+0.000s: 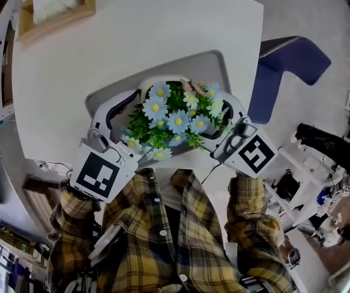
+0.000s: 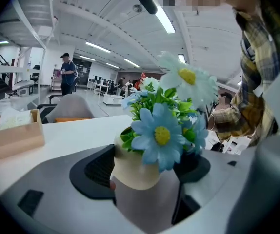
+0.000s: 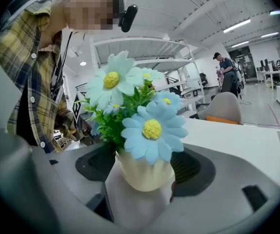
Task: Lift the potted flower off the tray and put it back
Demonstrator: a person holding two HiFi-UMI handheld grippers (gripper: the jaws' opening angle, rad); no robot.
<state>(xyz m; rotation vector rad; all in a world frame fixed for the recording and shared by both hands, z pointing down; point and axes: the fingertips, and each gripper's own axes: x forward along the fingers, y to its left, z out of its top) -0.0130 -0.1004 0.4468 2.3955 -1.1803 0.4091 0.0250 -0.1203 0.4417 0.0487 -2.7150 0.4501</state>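
The potted flower (image 1: 172, 119), blue and white daisies on green leaves, is over the near part of the grey tray (image 1: 211, 66); its blooms hide the pot in the head view. My left gripper (image 1: 139, 118) reaches in from the left and my right gripper (image 1: 224, 118) from the right. In the left gripper view the cream pot (image 2: 132, 165) sits between the black pads (image 2: 96, 172), with the left gripper (image 2: 145, 169) closed wide on it. In the right gripper view the pot (image 3: 142, 172) is likewise clasped by the right gripper (image 3: 145, 172). Whether the pot touches the tray is hidden.
The tray lies on a white table (image 1: 132, 35). A wooden box with tissues (image 1: 56, 5) stands at its far left corner. A blue chair (image 1: 291, 60) stands to the right of the table. A person (image 2: 68, 72) stands far off in the hall.
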